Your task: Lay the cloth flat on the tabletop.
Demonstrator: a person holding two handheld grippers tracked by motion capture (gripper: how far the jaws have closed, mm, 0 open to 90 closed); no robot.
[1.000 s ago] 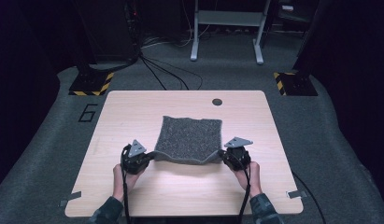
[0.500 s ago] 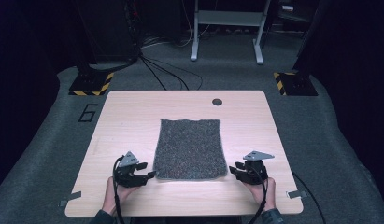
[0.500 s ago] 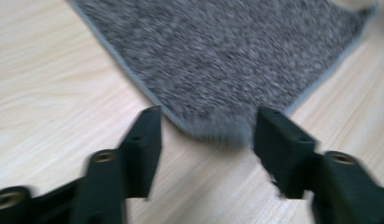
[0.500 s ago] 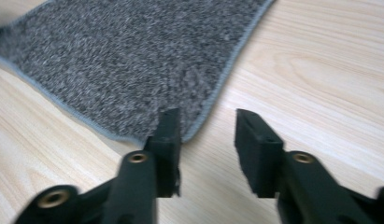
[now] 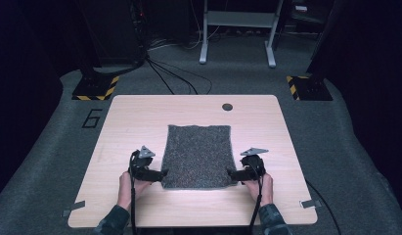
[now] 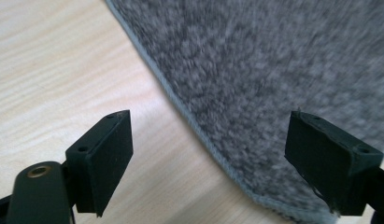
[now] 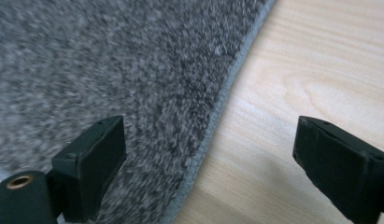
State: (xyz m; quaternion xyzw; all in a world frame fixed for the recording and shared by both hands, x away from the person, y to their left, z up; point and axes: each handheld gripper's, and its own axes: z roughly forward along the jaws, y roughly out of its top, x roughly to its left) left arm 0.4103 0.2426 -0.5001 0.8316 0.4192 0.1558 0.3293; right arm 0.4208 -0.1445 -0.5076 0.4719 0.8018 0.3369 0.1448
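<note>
A grey fuzzy cloth point(image 5: 197, 155) lies flat on the light wooden table point(image 5: 135, 117), a little toward the person's side of its middle. My left gripper point(image 5: 162, 174) sits at the cloth's near left corner and my right gripper point(image 5: 231, 173) at its near right corner. Both have just been opening their jaws and both stand open. In the left gripper view the cloth point(image 6: 273, 70) has its hemmed edge running between the wide jaws of the left gripper point(image 6: 208, 123), untouched by the pads. Low over the cloth point(image 7: 110, 60) and its right edge, the right gripper point(image 7: 210, 128) stands the same way.
A small dark round hole point(image 5: 227, 106) sits near the table's far edge. Bare wood lies left, right and beyond the cloth. On the floor behind are cables point(image 5: 169, 78), two yellow-and-black striped bases point(image 5: 96, 88) point(image 5: 306, 85) and a metal stand point(image 5: 237, 29).
A second ago both grippers were shut on the cloth's raised near edge. They drew it toward the person, laid it flat, and let go with jaws opened wide.
</note>
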